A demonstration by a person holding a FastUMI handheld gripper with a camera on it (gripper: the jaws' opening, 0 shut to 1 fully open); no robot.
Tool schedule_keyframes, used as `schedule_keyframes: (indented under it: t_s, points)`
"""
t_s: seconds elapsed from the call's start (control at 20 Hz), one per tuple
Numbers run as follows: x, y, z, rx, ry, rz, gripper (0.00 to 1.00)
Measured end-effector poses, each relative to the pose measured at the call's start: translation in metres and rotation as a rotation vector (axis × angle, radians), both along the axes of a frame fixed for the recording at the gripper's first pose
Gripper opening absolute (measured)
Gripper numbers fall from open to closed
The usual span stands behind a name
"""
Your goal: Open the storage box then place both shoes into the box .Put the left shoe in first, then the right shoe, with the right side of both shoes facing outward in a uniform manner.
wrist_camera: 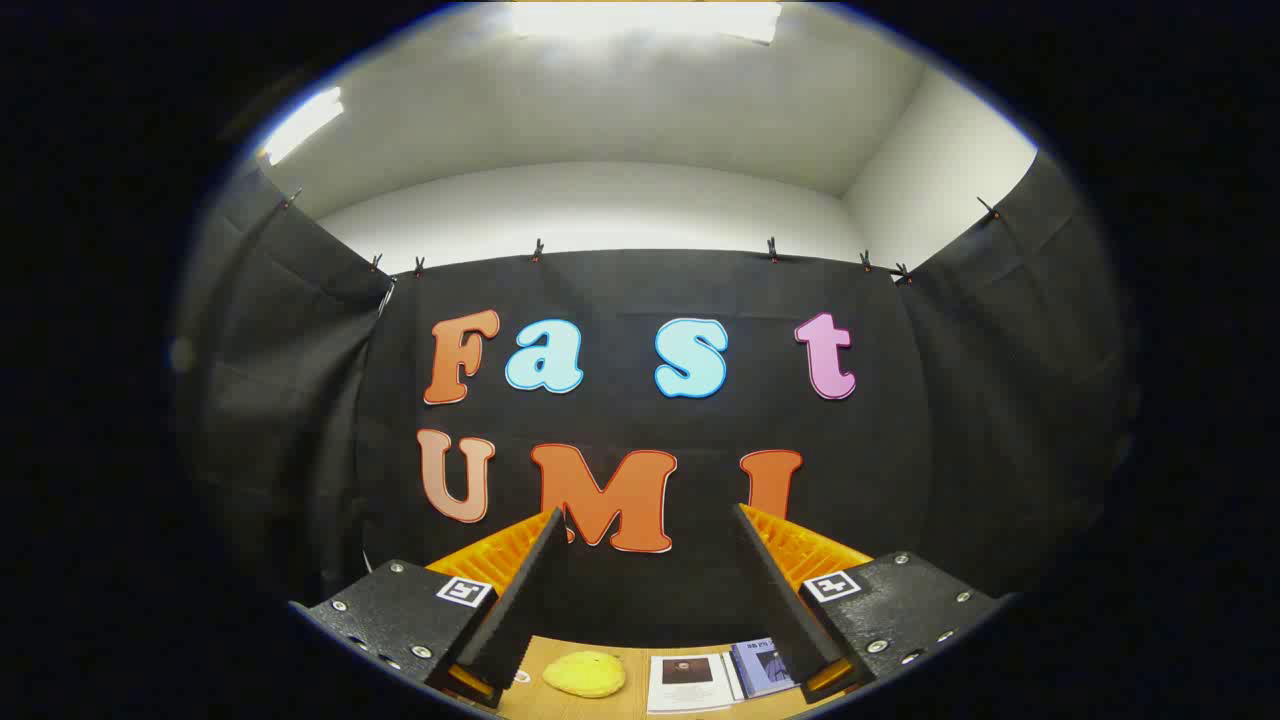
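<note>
My gripper (648,520) is held high and level, pointing at the black cloth wall. Its two fingers stand wide apart with nothing between them. Far below, between the finger bases, a strip of wooden table (530,665) shows. A yellow rounded object (585,674) lies on it; I cannot tell what it is.
Printed paper sheets (690,682) and a small booklet (760,665) lie on the table to the right of the yellow object. Black cloth walls close the booth ahead and on both sides, with white wall and ceiling lights above.
</note>
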State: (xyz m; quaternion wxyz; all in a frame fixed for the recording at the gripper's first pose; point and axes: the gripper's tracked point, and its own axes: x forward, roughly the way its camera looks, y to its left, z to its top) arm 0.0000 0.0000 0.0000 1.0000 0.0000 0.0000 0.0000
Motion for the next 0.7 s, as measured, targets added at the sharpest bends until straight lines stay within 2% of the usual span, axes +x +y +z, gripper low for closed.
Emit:
schedule_keyframes:
  t_s: [0.7]
  points:
    - [0.001,0.015,-0.008,0.013,0.020,0.043,0.97]
